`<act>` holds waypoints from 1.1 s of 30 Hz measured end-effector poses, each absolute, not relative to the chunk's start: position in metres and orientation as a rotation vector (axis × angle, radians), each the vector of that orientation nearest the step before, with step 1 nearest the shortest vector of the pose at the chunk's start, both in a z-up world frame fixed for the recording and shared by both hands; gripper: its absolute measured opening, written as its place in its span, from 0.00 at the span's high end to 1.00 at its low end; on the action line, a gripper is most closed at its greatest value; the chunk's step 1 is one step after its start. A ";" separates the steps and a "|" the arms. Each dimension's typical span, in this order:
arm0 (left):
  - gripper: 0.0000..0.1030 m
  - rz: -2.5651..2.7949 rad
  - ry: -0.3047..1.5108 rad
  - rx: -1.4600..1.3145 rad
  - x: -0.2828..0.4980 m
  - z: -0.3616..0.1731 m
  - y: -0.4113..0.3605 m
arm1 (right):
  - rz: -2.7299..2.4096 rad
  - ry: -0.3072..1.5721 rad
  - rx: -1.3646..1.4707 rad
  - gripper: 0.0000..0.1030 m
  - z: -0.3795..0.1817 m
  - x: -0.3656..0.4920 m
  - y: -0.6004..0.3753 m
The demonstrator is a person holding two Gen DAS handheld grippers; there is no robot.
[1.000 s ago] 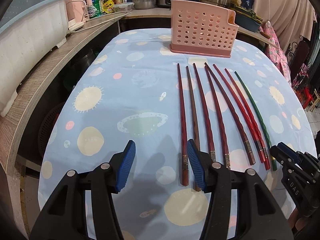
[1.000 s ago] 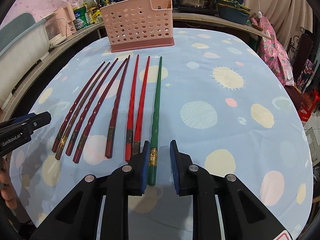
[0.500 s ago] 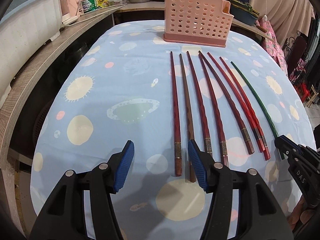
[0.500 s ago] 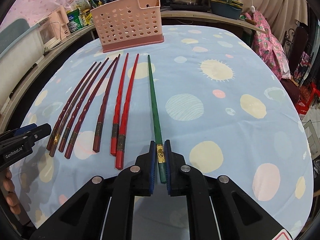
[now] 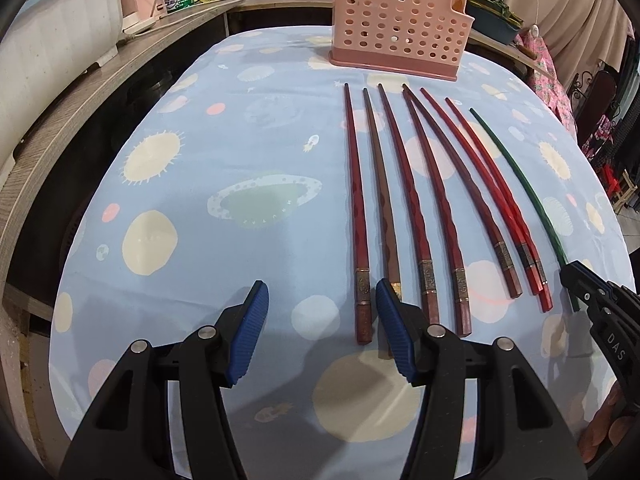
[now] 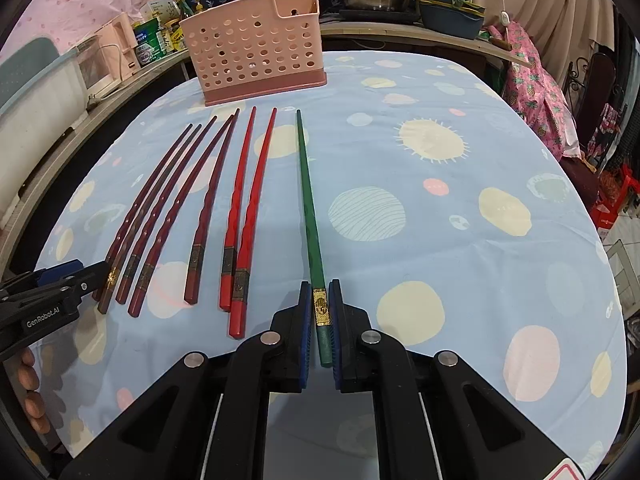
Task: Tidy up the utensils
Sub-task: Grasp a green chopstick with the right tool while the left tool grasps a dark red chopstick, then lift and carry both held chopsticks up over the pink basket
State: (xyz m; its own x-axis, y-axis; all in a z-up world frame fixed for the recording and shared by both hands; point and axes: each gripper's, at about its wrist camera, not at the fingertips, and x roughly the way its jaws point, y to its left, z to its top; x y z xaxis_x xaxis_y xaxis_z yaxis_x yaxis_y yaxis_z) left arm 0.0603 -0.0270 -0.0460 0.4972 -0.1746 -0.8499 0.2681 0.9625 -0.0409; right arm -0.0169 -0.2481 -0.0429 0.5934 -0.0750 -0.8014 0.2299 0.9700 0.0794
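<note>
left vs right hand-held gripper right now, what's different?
The left hand-held gripper is open; the right hand-held gripper is shut on the green chopstick. The left holds nothing, its right finger lying over the brown chopstick; the right grips at the gold band. Both have blue pads and sit low at the chopsticks' thick ends.

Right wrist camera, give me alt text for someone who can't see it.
The right gripper is closed on the thick end of a green chopstick lying on a blue planet-print tablecloth. Seven red and brown chopsticks lie in a row to its left, all pointing toward a pink perforated utensil basket at the table's far side.
</note>
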 end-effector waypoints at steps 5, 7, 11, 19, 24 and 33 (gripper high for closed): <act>0.51 -0.264 1.012 0.108 0.060 -0.046 -0.026 | -0.178 0.920 0.182 0.93 -0.043 -0.017 -0.248; 0.60 -0.268 1.011 0.105 0.060 -0.046 -0.025 | -0.178 0.920 0.181 0.93 -0.043 -0.017 -0.248; 0.79 -0.281 1.019 0.090 0.062 -0.044 -0.022 | -0.177 0.920 0.183 0.93 -0.043 -0.017 -0.248; 0.92 -0.298 1.029 0.073 0.065 -0.041 -0.018 | -0.178 0.913 0.193 0.93 -0.039 -0.019 -0.252; 0.93 -0.299 1.006 0.049 0.067 -0.026 -0.013 | -0.174 0.878 0.212 0.93 -0.023 -0.021 -0.256; 0.93 -0.310 0.931 -0.005 0.077 0.024 -0.007 | -0.165 0.751 0.223 0.93 0.032 -0.015 -0.266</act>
State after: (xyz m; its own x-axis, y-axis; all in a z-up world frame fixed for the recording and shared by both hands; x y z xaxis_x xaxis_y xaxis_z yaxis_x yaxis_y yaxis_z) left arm 0.0767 -0.0071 0.0239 0.5561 -0.2644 -0.7879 0.2602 0.9558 -0.1371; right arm -0.0148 -0.2657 0.0323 0.7201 -0.0682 -0.6905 0.2268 0.9636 0.1414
